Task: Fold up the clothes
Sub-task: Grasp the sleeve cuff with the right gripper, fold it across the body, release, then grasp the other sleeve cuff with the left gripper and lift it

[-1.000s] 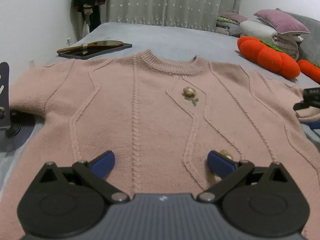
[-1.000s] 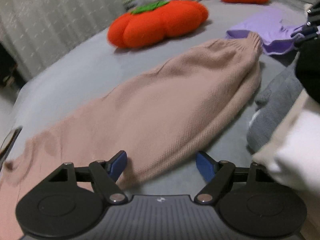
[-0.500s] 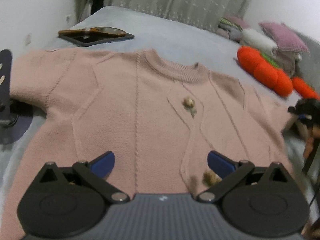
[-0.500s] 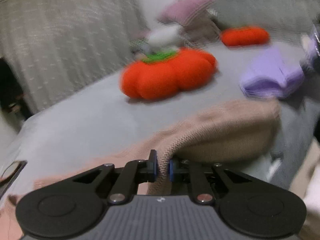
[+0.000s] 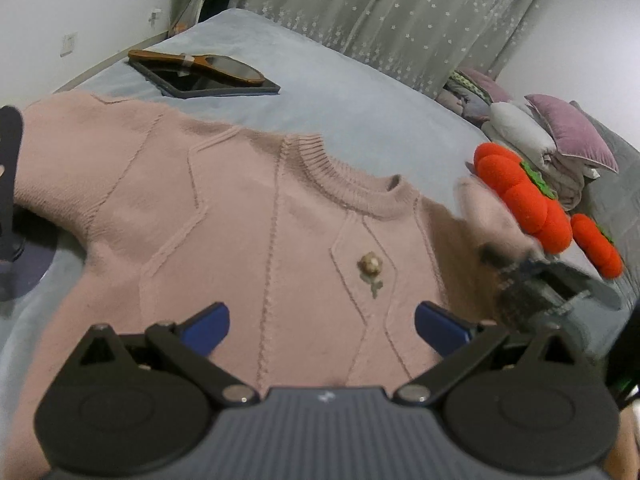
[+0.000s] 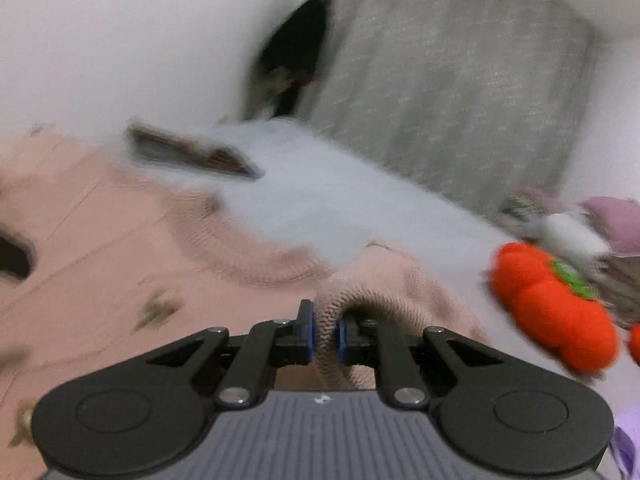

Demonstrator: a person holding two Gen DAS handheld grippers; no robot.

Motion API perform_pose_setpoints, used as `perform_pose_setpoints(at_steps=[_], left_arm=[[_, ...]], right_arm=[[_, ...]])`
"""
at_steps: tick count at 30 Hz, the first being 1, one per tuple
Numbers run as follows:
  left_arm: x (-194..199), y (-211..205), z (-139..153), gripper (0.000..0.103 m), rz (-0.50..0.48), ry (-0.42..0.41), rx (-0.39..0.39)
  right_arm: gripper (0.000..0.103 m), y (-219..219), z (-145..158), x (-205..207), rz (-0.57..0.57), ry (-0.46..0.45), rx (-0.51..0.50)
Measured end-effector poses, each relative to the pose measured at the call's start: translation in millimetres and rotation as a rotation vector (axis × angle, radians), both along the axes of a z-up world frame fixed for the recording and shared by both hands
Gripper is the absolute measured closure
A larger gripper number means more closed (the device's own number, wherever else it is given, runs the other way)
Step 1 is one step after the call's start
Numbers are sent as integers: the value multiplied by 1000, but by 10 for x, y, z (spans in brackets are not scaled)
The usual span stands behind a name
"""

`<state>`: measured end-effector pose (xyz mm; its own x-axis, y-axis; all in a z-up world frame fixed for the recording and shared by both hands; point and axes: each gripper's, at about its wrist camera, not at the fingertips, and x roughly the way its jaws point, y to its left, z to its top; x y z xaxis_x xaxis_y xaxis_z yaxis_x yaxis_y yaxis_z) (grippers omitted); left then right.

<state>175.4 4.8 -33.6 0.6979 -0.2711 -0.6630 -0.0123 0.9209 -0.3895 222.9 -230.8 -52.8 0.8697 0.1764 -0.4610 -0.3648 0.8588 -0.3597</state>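
Observation:
A pink knit sweater [image 5: 248,216] lies front up on the grey-blue bed [image 5: 360,112], neck toward the curtain. My left gripper [image 5: 322,322] hovers open above its lower chest, blue pads wide apart with nothing between them. In the right wrist view my right gripper [image 6: 325,336] is shut on the sweater's right sleeve [image 6: 376,284], which arches up and over the body [image 6: 120,248]. In the left wrist view that gripper [image 5: 536,280] shows blurred at the right with the lifted sleeve [image 5: 480,208].
A dark tray with a wooden hand mirror [image 5: 200,72] lies at the bed's far left. Orange pumpkin cushions [image 5: 524,200] and stacked pillows [image 5: 560,140] sit at the right. A dark stand [image 5: 8,184] is at the left edge. A curtain [image 5: 400,20] hangs behind.
My right gripper shut on the right sleeve and carried it up and leftward over the sweater's body. My left gripper swung its view rightward, staying open.

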Motion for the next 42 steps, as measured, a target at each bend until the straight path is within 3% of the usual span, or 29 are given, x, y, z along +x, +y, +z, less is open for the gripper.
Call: perform_pose_setpoints(at_steps=[3, 7, 9, 13, 16, 21, 27, 29, 33, 34, 35, 42], left_arm=[[46, -83, 33, 0, -21, -8, 38], [156, -235, 140, 0, -65, -40, 102], [230, -354, 218, 0, -97, -70, 136], [364, -623, 320, 0, -154, -122, 183], [453, -790, 348, 3, -184, -151, 191], [609, -1092, 394, 6, -252, -187, 212], [628, -1580, 381, 9, -387, -282, 323], [608, -1753, 360, 12, -439, -322, 366], [567, -2097, 317, 14, -542, -400, 451], [557, -2183, 306, 23, -568, -420, 472], [547, -2269, 295, 25, -594, -439, 493], [624, -2565, 79, 28, -758, -476, 524]], right_arm=[[83, 66, -290, 110, 17, 108, 9], [80, 117, -360, 75, 0, 85, 7], [77, 57, -291, 70, 4, 105, 32], [57, -166, -69, -28, 31, 152, 135], [53, -452, 123, -128, 11, 165, 245], [48, -958, 292, -165, -141, 186, 396], [48, -1482, 298, -88, -379, 229, 547], [48, -1552, 324, -112, -446, 206, 530], [48, -1544, 363, -153, -549, 149, 404], [48, -1559, 366, -152, -559, 149, 402], [48, -1591, 365, -148, -574, 151, 409], [47, -1858, 471, -281, -600, 105, 509]])
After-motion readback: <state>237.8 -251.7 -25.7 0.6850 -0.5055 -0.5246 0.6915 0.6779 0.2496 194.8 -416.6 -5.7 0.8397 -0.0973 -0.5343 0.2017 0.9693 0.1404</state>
